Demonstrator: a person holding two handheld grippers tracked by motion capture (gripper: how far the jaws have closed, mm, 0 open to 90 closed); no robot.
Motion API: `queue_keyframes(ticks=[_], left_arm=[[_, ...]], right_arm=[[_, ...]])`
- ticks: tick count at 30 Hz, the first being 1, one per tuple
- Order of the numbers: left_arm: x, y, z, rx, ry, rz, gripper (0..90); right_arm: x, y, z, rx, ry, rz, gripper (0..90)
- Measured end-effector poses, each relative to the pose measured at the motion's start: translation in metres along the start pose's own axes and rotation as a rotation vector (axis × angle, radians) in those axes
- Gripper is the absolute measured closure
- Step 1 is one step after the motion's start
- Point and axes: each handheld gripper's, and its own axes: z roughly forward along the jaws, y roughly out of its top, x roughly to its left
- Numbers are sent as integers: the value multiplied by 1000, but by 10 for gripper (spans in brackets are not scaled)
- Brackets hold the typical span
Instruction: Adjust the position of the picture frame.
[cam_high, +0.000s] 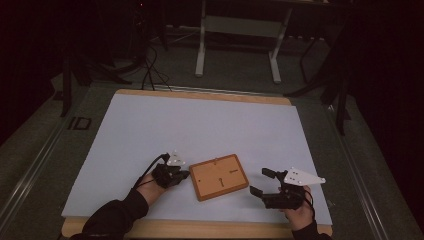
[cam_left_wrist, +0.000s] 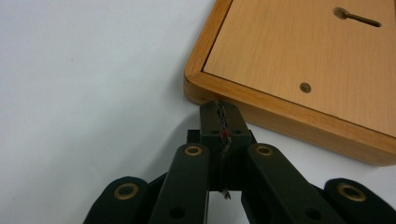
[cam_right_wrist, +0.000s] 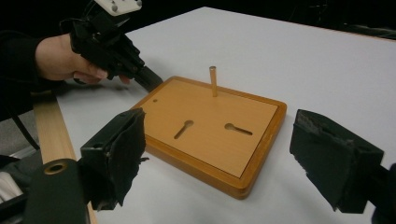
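Observation:
A flat wooden board (cam_high: 219, 176) lies on the white tabletop near the front edge. It has two keyhole slots (cam_right_wrist: 183, 129) and a thin upright wooden peg (cam_right_wrist: 213, 80) near its far side. My left gripper (cam_high: 184, 175) is shut with nothing between its jaws. Its tip (cam_left_wrist: 222, 111) touches the board's (cam_left_wrist: 303, 56) side wall close to a corner. My right gripper (cam_high: 259, 181) stands open just right of the board. Its two padded jaws straddle the board's (cam_right_wrist: 210, 121) near corner without touching it. The right gripper view also has the left gripper (cam_right_wrist: 148, 78) at the board's far left edge.
The white sheet (cam_high: 200, 125) covers a table with a wooden rim (cam_high: 200, 227) along the front. On the dark floor behind stand a white table frame (cam_high: 240, 45) and several cables (cam_high: 150, 70). Wide free surface lies beyond the board.

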Motion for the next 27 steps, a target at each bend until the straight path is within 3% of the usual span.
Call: queue_keyframes(ticks=[8,27], left_arm=[[7,8,9,-11,-7,-22,900],[17,33,31,-21,3,-23,900]], right_arm=[[-1,-2,-1,1,-6,3,179],[0,-3,-1,12,-27,-16,179]])
